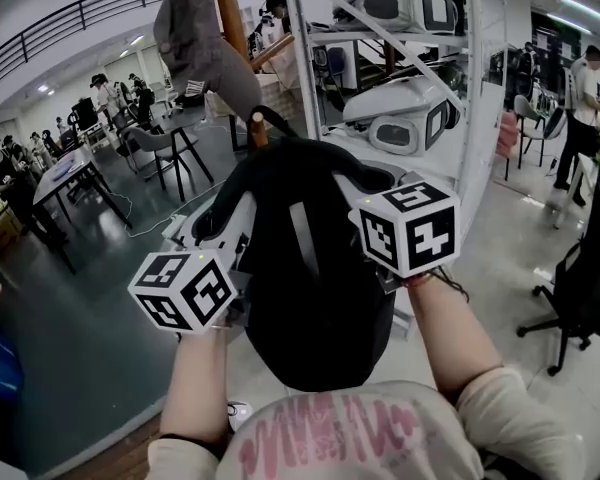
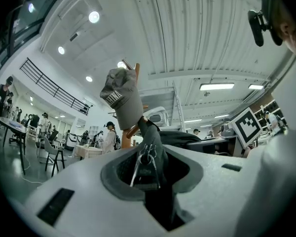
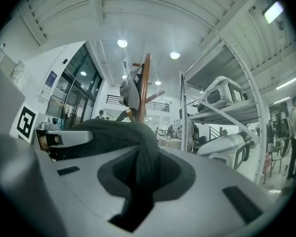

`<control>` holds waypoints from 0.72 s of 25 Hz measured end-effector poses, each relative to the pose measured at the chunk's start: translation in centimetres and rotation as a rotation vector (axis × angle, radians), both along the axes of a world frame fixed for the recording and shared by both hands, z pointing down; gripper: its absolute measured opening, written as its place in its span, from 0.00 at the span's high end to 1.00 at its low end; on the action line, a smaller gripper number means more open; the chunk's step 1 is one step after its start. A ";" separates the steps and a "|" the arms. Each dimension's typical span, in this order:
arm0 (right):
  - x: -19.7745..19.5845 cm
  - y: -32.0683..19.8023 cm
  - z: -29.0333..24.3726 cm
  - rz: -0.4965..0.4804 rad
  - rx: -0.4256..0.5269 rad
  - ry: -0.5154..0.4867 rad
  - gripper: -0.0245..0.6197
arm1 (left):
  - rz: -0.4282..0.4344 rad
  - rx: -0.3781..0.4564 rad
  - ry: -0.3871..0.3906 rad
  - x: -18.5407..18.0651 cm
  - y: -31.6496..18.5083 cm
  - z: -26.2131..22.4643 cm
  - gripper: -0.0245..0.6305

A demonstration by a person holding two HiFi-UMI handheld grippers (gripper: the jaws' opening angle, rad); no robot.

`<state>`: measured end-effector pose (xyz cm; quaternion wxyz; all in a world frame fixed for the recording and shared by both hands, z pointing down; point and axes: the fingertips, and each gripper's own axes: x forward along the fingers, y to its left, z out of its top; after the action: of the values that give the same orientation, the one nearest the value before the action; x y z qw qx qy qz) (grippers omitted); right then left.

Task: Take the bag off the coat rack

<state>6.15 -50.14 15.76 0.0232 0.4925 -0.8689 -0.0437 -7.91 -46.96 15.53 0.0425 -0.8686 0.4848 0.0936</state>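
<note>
A black bag (image 1: 315, 268) hangs in front of me between both grippers. Its top strap (image 1: 272, 120) reaches up to a peg on the wooden coat rack (image 1: 232, 13). My left gripper (image 1: 238, 236) is shut on the bag's left side. In the left gripper view the jaws (image 2: 149, 174) pinch a black fold with a metal zipper pull (image 2: 144, 158). On the bag's right side my right gripper (image 1: 368, 196) is shut on a black fold of bag fabric (image 3: 140, 157). A grey cap (image 2: 122, 100) hangs higher on the rack (image 2: 136, 73).
A white metal shelf rack (image 1: 470, 88) with white machines stands close on the right, behind the bag. Tables, chairs and people (image 1: 70, 168) fill the left side. A black office chair (image 1: 580, 288) stands at the right. The grey cap (image 1: 195, 33) hangs above.
</note>
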 end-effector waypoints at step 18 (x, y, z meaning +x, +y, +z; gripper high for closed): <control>-1.3 4.3 -1.4 0.005 0.034 -0.049 0.86 | 0.012 0.054 -0.024 -0.9 4.6 -1.9 0.82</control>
<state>4.89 -45.87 14.34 -0.0064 0.4961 -0.8670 -0.0462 -8.79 -42.34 13.65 0.0711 -0.8711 0.4763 0.0967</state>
